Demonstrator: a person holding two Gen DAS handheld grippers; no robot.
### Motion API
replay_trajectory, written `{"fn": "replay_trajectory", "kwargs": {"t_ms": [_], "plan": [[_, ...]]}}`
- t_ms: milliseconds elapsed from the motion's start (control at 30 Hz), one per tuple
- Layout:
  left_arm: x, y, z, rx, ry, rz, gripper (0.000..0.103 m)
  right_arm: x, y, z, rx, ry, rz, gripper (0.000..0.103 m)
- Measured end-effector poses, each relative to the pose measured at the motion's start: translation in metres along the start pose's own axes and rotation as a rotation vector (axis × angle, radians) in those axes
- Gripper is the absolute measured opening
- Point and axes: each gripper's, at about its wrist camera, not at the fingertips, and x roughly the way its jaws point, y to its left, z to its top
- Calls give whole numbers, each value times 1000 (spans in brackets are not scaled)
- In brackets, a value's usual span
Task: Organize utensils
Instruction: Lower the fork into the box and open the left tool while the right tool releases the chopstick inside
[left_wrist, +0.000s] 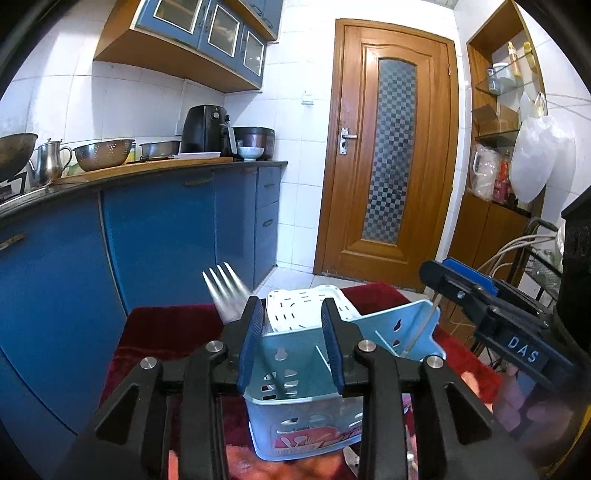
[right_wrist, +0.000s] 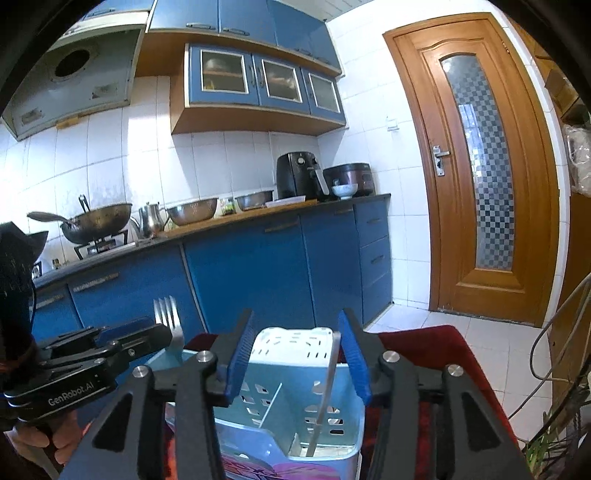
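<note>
A light blue plastic utensil caddy (left_wrist: 295, 402) (right_wrist: 332, 424) with divided compartments stands on a red cloth, and a white slotted basket (left_wrist: 303, 306) (right_wrist: 295, 343) sits just behind it. A metal fork (left_wrist: 223, 291) (right_wrist: 168, 321), tines up and blurred, stands at the caddy's left end. It lies beside the left finger of my left gripper (left_wrist: 291, 332) (right_wrist: 162, 334), whose jaws stand apart with no pad pressing on it. A flat metal utensil handle (right_wrist: 328, 384) (left_wrist: 424, 321) leans in the right compartment. My right gripper (right_wrist: 297, 350) (left_wrist: 437, 275) is open above it, not touching.
The red cloth (left_wrist: 166, 325) (right_wrist: 424, 343) covers the small table. Blue base cabinets (left_wrist: 159, 236) and a counter with pots run along the left. A wooden door (left_wrist: 391, 147) is ahead and loose cables (right_wrist: 554, 350) hang at the right. A person's hand (right_wrist: 37, 439) holds the left gripper.
</note>
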Motion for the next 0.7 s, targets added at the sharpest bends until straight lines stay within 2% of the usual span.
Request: {"fn": "replay_trajectory", "kwargs": {"t_ms": [333, 700], "plan": [[-34, 3, 11, -15, -14, -5, 34, -31, -1, 15, 46, -4, -5, 50], [-77, 3, 9, -21, -9, 2, 34, -70, 12, 15, 53, 66, 8, 50]]}}
